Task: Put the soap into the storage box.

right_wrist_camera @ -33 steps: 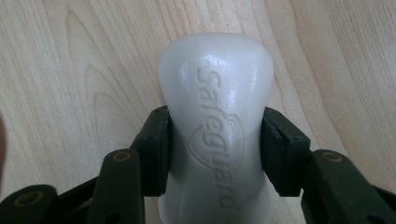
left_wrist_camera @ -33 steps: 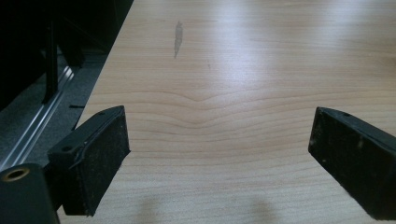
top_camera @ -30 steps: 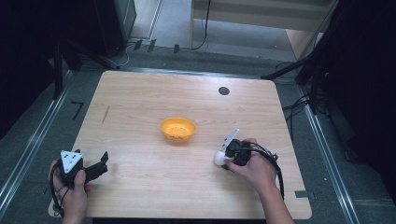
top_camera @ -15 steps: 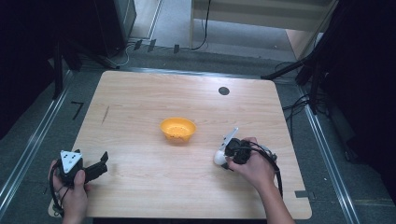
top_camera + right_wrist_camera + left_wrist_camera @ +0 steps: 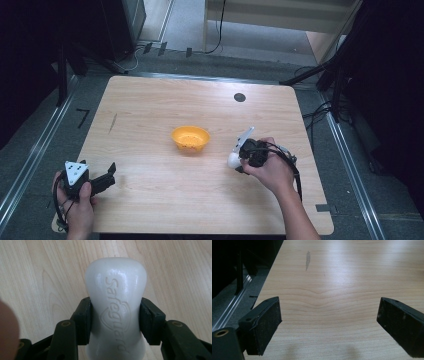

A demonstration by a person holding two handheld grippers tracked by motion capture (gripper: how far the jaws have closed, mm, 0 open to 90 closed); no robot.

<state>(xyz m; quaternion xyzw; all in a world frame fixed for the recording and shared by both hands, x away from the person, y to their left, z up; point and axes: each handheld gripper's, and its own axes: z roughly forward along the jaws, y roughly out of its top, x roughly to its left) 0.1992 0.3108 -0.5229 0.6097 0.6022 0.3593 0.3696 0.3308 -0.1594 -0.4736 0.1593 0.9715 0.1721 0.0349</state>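
In the right gripper view the soap (image 5: 116,312) runs off the bottom edge, and in the high view the hand (image 5: 272,170) covers much of the right gripper (image 5: 240,152). That gripper clamps the white soap by its waist, right of the bowl (image 5: 190,138) on the table (image 5: 150,110). The left gripper (image 5: 329,322) is spread wide over bare wood, holding nothing.

Both tools are chunky black plastic: the left tool (image 5: 107,176) has a grey triangle plate on top, brass-looking screw inserts by the pads, black cables looping off each; right tool (image 5: 115,320) matches.
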